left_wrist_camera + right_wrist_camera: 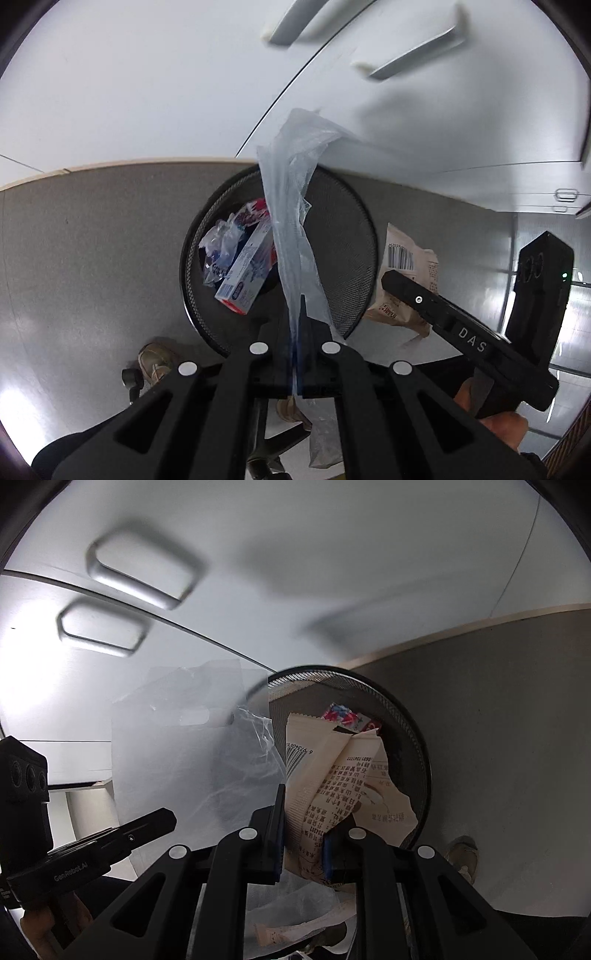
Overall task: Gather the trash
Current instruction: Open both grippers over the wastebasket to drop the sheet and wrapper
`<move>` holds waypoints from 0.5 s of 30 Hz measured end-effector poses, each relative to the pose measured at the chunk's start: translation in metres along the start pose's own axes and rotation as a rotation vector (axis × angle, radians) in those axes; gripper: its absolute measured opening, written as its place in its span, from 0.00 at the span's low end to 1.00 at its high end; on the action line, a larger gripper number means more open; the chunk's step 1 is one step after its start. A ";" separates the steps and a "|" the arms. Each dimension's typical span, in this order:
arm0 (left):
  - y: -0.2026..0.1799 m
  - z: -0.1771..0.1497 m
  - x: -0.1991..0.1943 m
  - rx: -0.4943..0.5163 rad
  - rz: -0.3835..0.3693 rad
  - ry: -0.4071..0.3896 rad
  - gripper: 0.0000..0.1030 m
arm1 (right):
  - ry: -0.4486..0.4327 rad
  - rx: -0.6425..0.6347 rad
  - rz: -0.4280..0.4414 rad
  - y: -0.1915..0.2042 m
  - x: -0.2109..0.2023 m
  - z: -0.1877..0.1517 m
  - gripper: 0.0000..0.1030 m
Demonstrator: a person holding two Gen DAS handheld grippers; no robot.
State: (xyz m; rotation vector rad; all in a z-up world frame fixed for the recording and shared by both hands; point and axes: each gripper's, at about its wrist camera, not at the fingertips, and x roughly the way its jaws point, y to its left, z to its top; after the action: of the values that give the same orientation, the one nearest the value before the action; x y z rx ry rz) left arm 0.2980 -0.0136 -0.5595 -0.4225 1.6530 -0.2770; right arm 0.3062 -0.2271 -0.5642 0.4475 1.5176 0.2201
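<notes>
A black mesh wastebasket (354,221) stands on the grey floor below both grippers. Inside it lie a white and blue box (247,269), crumpled clear plastic (219,243) and a red and white wrapper (343,716). My left gripper (301,306) is shut on a clear plastic bag (291,206), which hangs across the basket's mouth. My right gripper (303,823) is shut on a beige printed wrapper (332,768) over the basket (413,731). In the left wrist view that wrapper (406,254) sits just right of the rim. The clear bag (184,738) fills the left of the right wrist view.
White cabinet doors with metal handles (410,59) rise right behind the basket. A person's shoes (155,362) and a chair caster (131,376) are on the floor near the basket's front. Grey floor (498,720) spreads to the sides.
</notes>
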 end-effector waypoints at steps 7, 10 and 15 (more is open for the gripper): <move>0.008 0.008 0.047 -0.026 0.063 0.088 0.02 | 0.086 0.047 -0.036 -0.009 0.040 0.012 0.22; 0.009 0.007 0.051 -0.020 0.074 0.072 0.02 | 0.130 0.077 -0.034 -0.013 0.051 0.010 0.23; 0.013 0.008 0.051 -0.057 0.060 0.086 0.08 | 0.140 0.105 -0.043 -0.021 0.054 0.006 0.34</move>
State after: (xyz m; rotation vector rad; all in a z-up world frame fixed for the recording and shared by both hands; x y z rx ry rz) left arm 0.3003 -0.0232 -0.6118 -0.4075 1.7582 -0.2064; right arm 0.3121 -0.2244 -0.6222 0.4906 1.6797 0.1410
